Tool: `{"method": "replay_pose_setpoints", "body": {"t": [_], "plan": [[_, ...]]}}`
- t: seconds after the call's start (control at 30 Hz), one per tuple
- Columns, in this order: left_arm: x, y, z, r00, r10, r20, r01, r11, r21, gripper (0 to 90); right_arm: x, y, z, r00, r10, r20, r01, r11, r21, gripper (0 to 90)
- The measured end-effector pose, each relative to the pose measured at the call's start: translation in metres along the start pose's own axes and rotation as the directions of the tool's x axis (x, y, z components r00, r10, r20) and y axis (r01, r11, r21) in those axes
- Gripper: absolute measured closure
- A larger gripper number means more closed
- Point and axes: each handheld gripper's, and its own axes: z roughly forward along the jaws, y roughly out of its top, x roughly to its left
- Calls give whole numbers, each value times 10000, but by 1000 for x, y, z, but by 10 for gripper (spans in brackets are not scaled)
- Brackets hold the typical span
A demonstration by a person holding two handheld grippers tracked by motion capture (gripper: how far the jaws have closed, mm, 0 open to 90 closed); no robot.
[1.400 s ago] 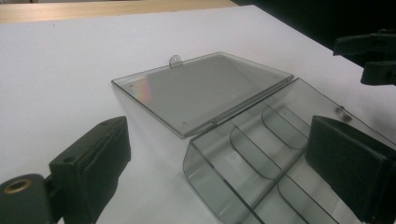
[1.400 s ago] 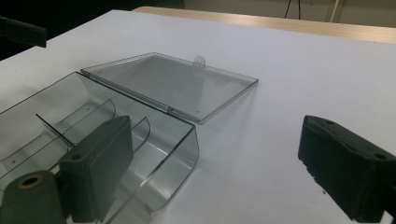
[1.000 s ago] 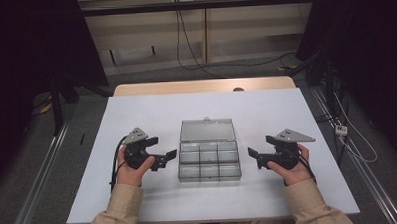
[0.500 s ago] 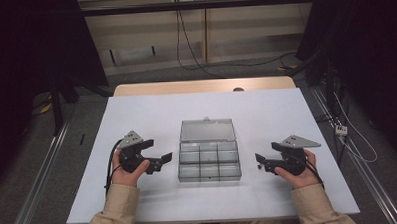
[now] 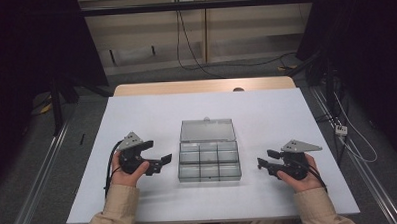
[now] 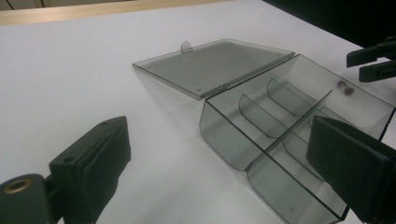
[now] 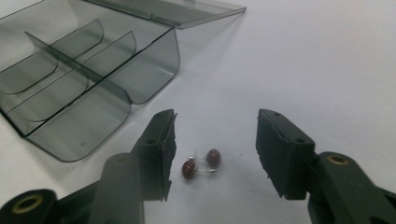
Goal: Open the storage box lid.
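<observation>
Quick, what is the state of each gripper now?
Left gripper: open, holding nothing, beside the clear box.
Right gripper: open, jaws either side of the small earrings, not yet closed.

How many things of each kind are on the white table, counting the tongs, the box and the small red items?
Tongs: 2, left tongs and right tongs, both open
Clear compartment box with its lid open: 1
Small dark red earrings lying between the right tongs' jaws: 2
Total: 5
</observation>
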Motion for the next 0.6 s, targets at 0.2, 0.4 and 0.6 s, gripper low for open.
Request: {"method": "replay_pose_setpoints", "body": {"t": [0.2, 0.4, 0.6], "plan": [[0, 0, 0, 10000, -53, -4, 53, 10000, -34, 63, 4, -3, 4, 9995, -326, 47, 325, 9989, 352, 533], [1, 0, 1, 10000, -38, -13, 38, 10000, 53, 64, 1, -3, 2, 9991, -341, 271, 331, 9988, 357, 588], [1, 0, 1, 9999, -128, -46, 128, 9999, -7, 64, -8, -3, 1, 9994, -58, 347, 47, 9994, 330, 677]]}}
